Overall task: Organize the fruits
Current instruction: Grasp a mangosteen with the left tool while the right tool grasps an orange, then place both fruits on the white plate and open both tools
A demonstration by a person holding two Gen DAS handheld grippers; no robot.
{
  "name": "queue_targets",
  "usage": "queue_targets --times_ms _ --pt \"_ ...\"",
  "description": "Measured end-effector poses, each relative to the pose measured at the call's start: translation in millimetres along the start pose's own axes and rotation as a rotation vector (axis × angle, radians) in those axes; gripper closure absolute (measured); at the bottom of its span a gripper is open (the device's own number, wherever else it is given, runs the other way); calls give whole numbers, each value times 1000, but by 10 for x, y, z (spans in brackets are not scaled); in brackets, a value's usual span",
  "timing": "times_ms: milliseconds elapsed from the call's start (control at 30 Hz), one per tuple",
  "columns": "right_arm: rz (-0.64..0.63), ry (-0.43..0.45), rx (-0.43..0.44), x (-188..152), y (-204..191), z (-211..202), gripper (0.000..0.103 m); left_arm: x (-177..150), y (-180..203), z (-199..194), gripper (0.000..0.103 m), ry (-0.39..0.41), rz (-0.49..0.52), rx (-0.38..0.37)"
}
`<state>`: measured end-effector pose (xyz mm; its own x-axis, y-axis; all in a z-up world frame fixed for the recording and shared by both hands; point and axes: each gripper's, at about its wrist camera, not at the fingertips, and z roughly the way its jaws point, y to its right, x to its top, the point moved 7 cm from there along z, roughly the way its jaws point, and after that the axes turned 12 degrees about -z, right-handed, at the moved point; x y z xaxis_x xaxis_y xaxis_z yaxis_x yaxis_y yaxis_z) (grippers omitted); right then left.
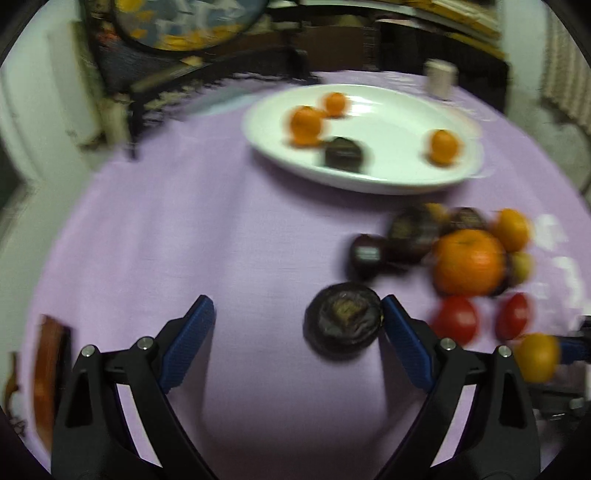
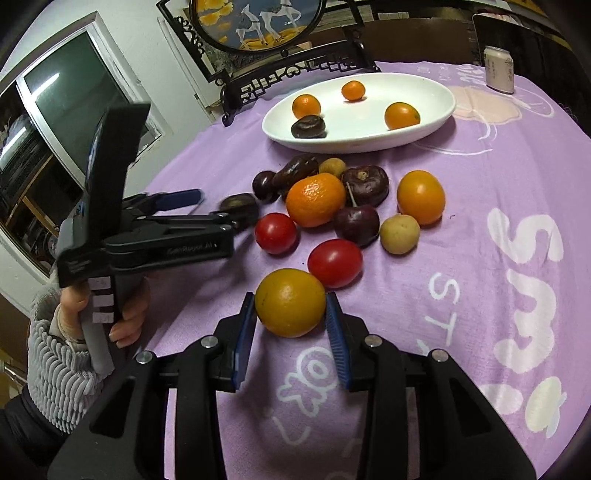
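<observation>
My right gripper [image 2: 290,308] is shut on a yellow-orange citrus fruit [image 2: 290,302], its blue pads pressed on both sides; the same fruit [image 1: 537,356] shows in the left wrist view. My left gripper [image 1: 295,301] is open over the purple cloth. A dark wrinkled fruit [image 1: 343,319] lies between its fingers, close against the right one. Beyond is a pile with a large orange [image 2: 316,199], two red tomatoes [image 2: 275,232], dark fruits and pale yellow ones. The white oval plate [image 2: 351,147] holds three small oranges and one dark fruit [image 2: 308,127].
A pale drink can [image 2: 498,70] stands at the far right of the table. A black carved stand with a round picture [image 2: 258,22] rises behind the plate. A hand in a grey sleeve [image 2: 125,317] holds the left gripper near the table's left edge.
</observation>
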<state>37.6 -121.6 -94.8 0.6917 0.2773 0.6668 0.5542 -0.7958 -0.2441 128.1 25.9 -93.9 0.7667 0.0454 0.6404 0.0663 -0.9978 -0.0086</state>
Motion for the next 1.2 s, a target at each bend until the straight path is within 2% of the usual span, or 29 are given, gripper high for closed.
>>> queue_targets --times_ms 33,100,167,233,267,333,500,667,833,1000,1200 --pt "6 4 -1 -3 14 -10 65 -14 -48 19 12 -14 -17 0" --pt "15 8 1 -11 31 -28 65 -65 -43 41 14 -59 -42 -60" --pt "14 12 -1 -41 36 -67 65 -73 19 -2 16 -38 -12 -64" --pt "15 17 -4 -41 35 -80 65 -90 48 -20 31 -34 -3 -73" --pt "19 21 -6 -44 43 -90 65 -94 51 -17 32 -33 -2 -72" --pt "23 23 -7 -34 50 -83 65 -73 47 -19 46 -24 -5 -73" --pt "24 25 -8 -41 70 -97 65 -62 82 -39 64 -10 10 -75" --pt "34 59 -32 -9 95 -164 65 5 74 -214 64 40 -12 -94" --pt "27 104 -78 174 205 -322 65 319 93 -440 64 108 -11 -95" --pt "3 175 -163 765 460 -609 65 864 155 -473 64 155 -34 -94" --pt "10 213 -194 1340 726 -540 65 1196 360 -102 64 120 -51 -101"
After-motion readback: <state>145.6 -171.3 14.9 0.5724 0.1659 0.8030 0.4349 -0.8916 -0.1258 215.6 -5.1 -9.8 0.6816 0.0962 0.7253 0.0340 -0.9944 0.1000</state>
